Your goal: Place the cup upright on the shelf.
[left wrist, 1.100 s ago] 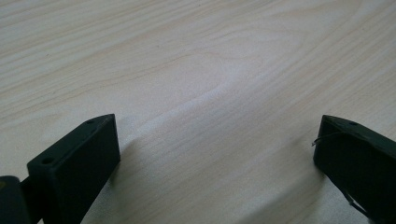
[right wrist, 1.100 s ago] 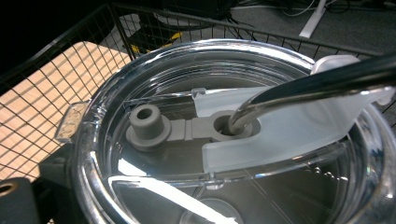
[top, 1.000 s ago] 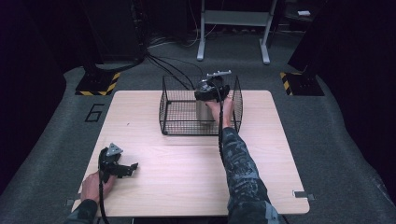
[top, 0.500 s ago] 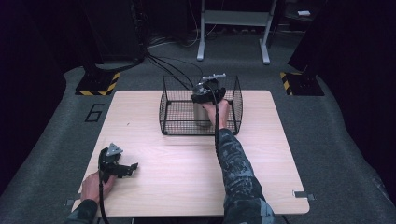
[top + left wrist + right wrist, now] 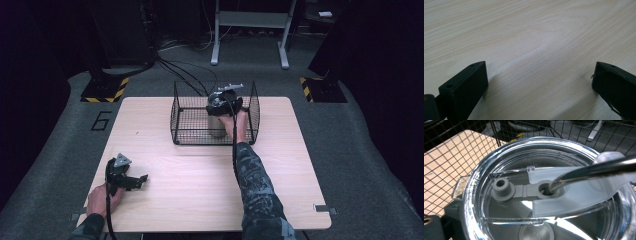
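A black wire basket (image 5: 190, 117) is seen standing at the far middle of the wooden counter (image 5: 200, 180), and everything else is placed here relative to it. Inside the basket, toward its right half, a steel tumbler (image 5: 216, 124) is stood upright on the basket floor. The right gripper (image 5: 223, 103) is held directly over the tumbler's top, with the person's right hand (image 5: 238, 126) reaching in over the basket's near wall. In the right gripper view, the tumbler's clear plastic lid (image 5: 506, 160) is seen from close above, with a grey rubber stopper (image 5: 501, 188) lifted out of its hole and a metal straw (image 5: 594, 171) passed through the lid's grey ring. A black jaw is glimpsed low at the left, pressed against the lid's rim; the lid is taken to be clamped between the jaws, though the other jaw is hidden. Basket mesh is seen behind the lid in that view. The left gripper (image 5: 126, 176) is rested on the counter well away from the basket, near the counter's near left corner, held by the left hand (image 5: 100, 197). In the left gripper view, its jaws are shown wide apart over bare wood, with nothing between them.
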`<state>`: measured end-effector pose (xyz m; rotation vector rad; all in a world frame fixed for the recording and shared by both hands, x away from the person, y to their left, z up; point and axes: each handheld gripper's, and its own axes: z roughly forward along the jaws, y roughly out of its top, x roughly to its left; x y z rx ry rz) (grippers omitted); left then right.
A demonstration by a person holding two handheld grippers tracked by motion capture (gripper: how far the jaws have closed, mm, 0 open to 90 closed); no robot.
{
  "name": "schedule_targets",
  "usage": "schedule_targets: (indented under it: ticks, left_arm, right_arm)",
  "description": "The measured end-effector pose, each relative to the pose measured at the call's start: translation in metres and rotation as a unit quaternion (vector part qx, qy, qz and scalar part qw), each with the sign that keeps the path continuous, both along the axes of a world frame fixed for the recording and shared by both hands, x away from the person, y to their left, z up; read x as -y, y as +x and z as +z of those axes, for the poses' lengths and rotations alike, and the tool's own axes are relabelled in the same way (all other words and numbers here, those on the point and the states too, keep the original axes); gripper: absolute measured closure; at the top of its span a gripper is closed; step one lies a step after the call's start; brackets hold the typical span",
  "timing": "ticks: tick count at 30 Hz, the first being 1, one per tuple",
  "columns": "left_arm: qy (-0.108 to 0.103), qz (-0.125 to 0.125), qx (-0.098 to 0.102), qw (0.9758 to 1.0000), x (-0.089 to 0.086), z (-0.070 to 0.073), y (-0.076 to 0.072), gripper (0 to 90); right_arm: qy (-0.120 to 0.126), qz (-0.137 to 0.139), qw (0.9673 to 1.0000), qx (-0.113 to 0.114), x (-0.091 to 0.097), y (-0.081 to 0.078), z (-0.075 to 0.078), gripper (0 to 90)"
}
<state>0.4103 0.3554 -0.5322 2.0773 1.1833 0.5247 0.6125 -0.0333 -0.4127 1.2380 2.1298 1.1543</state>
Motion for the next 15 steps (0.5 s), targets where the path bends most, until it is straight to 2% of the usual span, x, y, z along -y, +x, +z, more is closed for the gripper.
schedule_targets:
  ticks: [5, 9, 15]
  left_arm:
    - [0.0, 0.001, 0.0, 1.0, 0.0001, 0.0, -0.0002, 0.2]
    - [0.0, 0.0, -0.001, 1.0, 0.0001, 0.0001, -0.0002, 0.1]
    - [-0.001, 0.001, -0.001, 1.0, 0.0002, 0.0, -0.0002, 0.1]
  right_arm:
    - [-0.019, 0.006, 0.9998, 0.0, -0.0027, -0.005, 0.0011, 3.2]
    - [-0.014, 0.007, 0.9999, 0.006, -0.0018, -0.0044, 0.0005, 3.2]
    - [-0.015, 0.006, 0.9999, 0.0, -0.0023, -0.0046, 0.0021, 3.1]
